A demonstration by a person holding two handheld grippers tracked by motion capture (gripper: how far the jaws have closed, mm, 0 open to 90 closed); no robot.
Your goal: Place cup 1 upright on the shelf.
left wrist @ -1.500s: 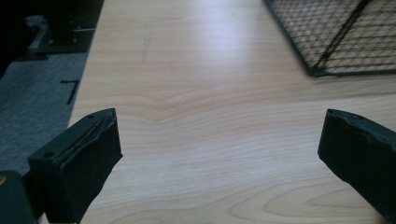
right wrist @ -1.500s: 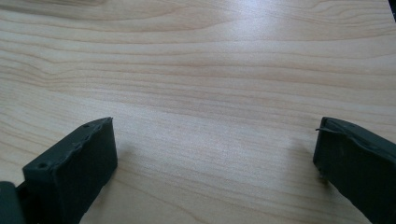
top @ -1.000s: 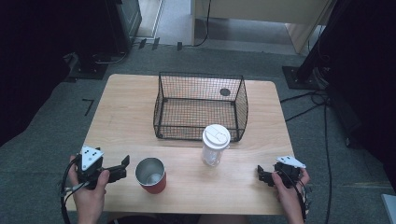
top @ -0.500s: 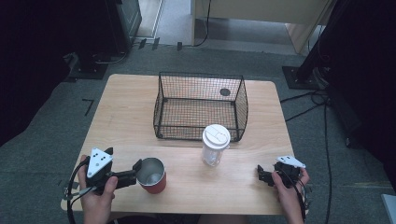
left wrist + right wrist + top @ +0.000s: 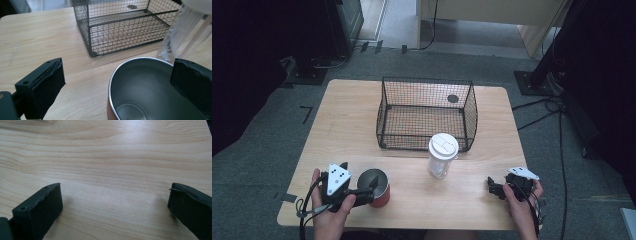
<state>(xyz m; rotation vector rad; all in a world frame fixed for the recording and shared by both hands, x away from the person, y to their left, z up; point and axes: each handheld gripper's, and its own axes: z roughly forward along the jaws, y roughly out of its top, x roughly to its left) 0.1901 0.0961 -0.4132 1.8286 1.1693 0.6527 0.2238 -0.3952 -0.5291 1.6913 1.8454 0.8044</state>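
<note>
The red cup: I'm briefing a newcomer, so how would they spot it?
Start from the wire basket mid-table, then come to the near left edge. There stands the red cup, open-topped and steel-lined, unlike the clear lidded cup to its right.

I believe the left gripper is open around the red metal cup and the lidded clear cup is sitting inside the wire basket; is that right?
Not quite. The left gripper is open at the red metal cup, but the lidded clear cup stands on the table just in front of the wire basket, not inside it. The high view shows this.
</note>
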